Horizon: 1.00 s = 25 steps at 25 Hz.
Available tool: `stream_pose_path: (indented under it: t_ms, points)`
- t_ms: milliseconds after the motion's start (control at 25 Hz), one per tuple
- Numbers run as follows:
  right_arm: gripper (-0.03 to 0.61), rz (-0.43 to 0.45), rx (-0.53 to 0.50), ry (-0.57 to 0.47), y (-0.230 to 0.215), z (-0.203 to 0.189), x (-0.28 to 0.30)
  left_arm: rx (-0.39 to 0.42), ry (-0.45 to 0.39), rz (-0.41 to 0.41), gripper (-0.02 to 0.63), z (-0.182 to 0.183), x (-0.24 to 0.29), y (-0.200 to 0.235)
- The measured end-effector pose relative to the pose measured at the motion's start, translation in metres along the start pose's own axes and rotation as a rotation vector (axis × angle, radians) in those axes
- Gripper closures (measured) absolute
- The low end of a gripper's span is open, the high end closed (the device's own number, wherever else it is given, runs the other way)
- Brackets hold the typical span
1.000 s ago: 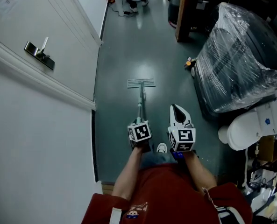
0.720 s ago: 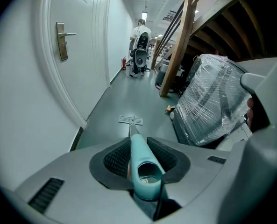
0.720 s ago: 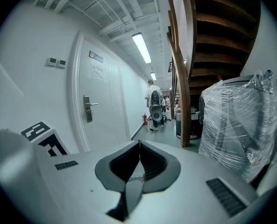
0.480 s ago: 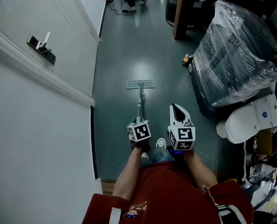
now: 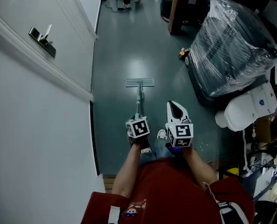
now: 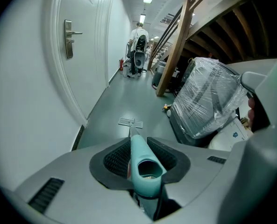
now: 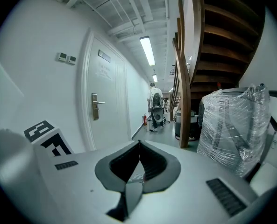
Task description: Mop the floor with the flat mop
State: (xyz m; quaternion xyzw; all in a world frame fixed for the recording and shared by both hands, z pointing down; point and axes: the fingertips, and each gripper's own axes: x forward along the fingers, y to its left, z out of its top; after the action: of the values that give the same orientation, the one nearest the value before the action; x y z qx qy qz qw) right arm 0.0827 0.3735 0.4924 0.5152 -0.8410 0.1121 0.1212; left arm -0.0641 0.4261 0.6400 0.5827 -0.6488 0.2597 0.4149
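The flat mop's pale head lies flat on the grey-green floor ahead of me, and it also shows small in the left gripper view as the mop head. Its thin handle runs back to my left gripper. That left gripper is shut on the teal end of the handle, which sticks up between the black pads. My right gripper hangs beside it to the right, off the handle. In its own view the right gripper is shut with nothing between its fingers.
A white door with a metal lever and a white wall line the left side. A plastic-wrapped bundle, a white container and a wooden post crowd the right. A small orange object lies on the floor. A person stands far down the corridor.
The mop head has slid a little back along the floor toward me, away from the orange object. Both grippers keep the same pose and hold.
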Motion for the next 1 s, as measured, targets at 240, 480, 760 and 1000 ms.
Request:
stream_pose_path:
  t_ms: [240, 480, 760, 1000]
  points:
    - [0.560, -0.031, 0.012, 0.002, 0.016, -0.008, -0.025, 0.016, 0.007, -0.016, 0.489, -0.026, -0.011, 0.012]
    - [0.560, -0.068, 0.014, 0.017, 0.022, -0.023, -0.044, 0.019, 0.021, -0.025, 0.489, -0.043, -0.017, 0.019]
    - [0.560, -0.045, 0.024, 0.026, 0.018, -0.037, -0.047, 0.010, 0.011, -0.020, 0.489, -0.054, -0.024, 0.013]
    - [0.560, -0.023, 0.029, 0.027, 0.010, -0.043, -0.057, 0.012, 0.023, 0.009, 0.489, -0.073, -0.032, 0.002]
